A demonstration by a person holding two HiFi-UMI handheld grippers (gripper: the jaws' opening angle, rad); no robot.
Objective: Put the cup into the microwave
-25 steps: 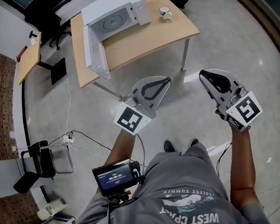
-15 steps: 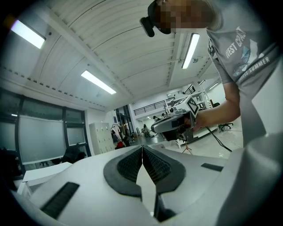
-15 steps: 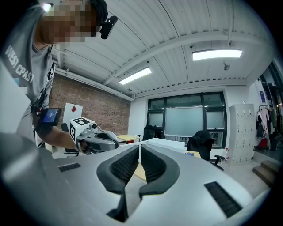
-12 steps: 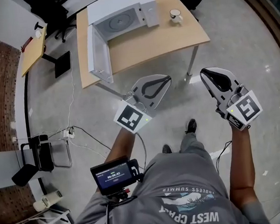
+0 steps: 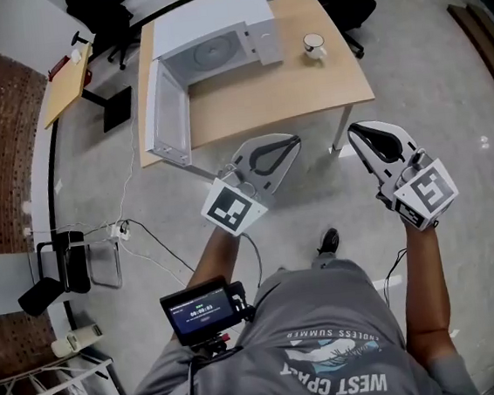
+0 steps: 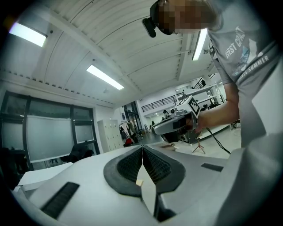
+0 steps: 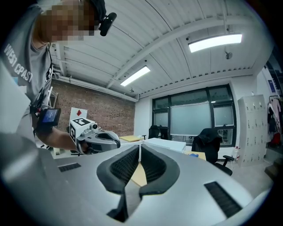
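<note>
Grey "ENDLESS SUMMER" shirt (image 5: 335, 363); left gripper (image 5: 285, 144) and right gripper (image 5: 361, 135), jaws closed on nothing.

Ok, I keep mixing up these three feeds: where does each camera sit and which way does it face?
Head view: on the person's head, facing steeply down at table, open microwave and cup; shows forearms, torso, left gripper, right gripper.
Left gripper view: on the left gripper, facing along its shut jaws; shows the person's torso and right hand.
Right gripper view: on the right gripper, facing along its shut jaws toward the microwave; shows the left forearm.
Shared: each gripper view catches the other gripper.
</note>
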